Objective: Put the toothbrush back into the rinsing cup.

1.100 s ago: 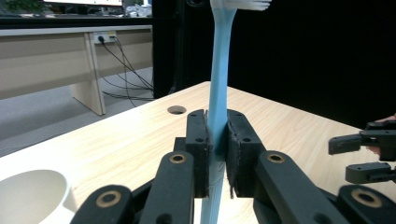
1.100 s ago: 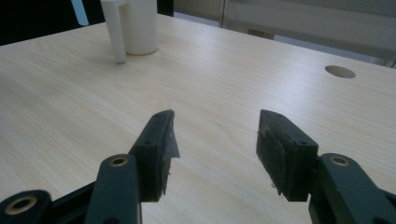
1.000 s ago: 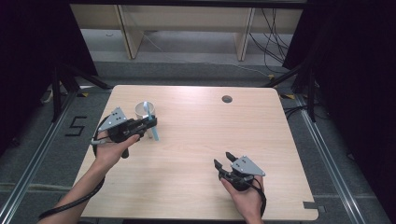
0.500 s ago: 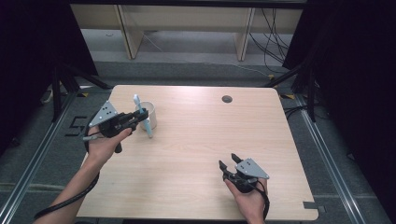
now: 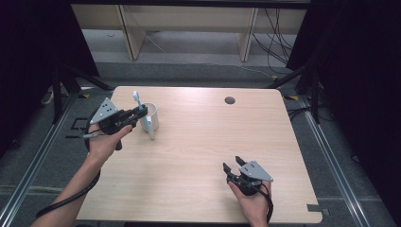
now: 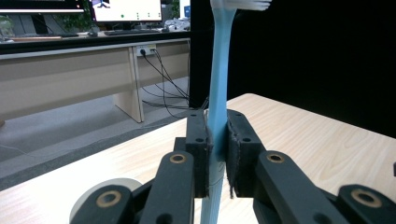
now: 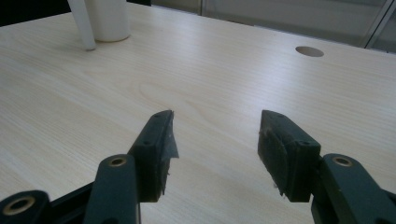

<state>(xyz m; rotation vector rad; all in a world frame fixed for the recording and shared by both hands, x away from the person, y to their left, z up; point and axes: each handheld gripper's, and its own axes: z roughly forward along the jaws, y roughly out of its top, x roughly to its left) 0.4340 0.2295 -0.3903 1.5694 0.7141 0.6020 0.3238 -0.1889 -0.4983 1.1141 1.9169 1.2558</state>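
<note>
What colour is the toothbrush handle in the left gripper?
Light blue toothbrush handle, clearest in the left gripper view.

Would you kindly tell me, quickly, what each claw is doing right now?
Left claw: closed on the blue toothbrush, held upright beside the white cup.
Right claw: open, holding nothing.

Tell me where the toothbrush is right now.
The light-blue toothbrush stands upright at the table's far left in the high view, clamped in the left gripper, just in front of the white cup.
</note>
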